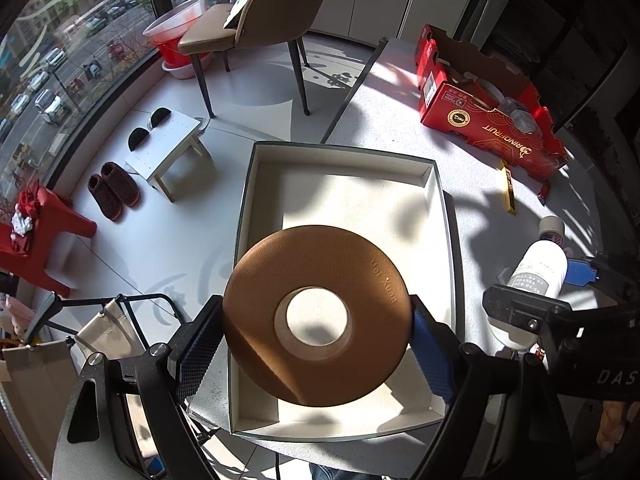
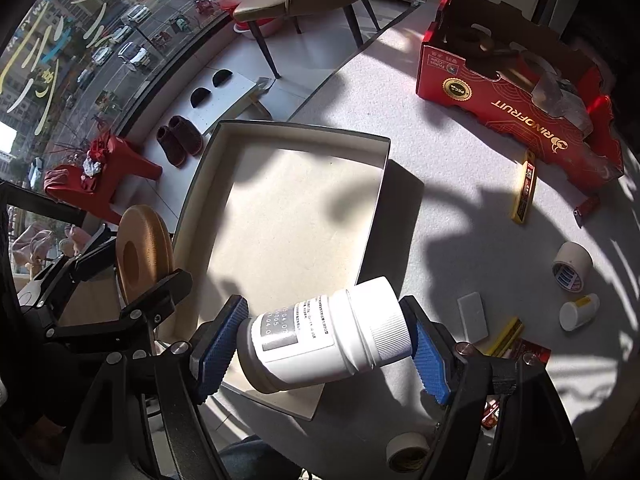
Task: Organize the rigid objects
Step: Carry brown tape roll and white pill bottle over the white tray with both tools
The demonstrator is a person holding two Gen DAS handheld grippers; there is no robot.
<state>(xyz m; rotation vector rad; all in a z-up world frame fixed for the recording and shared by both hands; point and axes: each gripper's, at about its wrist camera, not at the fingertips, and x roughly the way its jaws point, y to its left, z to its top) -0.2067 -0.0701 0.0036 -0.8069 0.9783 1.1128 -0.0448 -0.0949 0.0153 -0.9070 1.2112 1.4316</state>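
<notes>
My left gripper (image 1: 316, 340) is shut on a brown ring-shaped disc (image 1: 320, 264), holding it flat above the near end of an open white box (image 1: 448, 216). The disc also shows edge-on in the right wrist view (image 2: 142, 256), left of the box (image 2: 376, 200). My right gripper (image 2: 324, 350) is shut on a white pill bottle (image 2: 324, 340) lying sideways between the blue pads, above the box's near right corner. The bottle shows in the left wrist view (image 1: 538, 268) to the right of the box.
A red fruit carton (image 2: 516, 96) stands at the table's far right. Scattered on the table's right side are a yellow strip (image 2: 525, 188), tape rolls (image 2: 572, 266), a small white vial (image 2: 578, 311) and a white block (image 2: 473, 317). A chair (image 1: 276, 12) and stools stand on the floor.
</notes>
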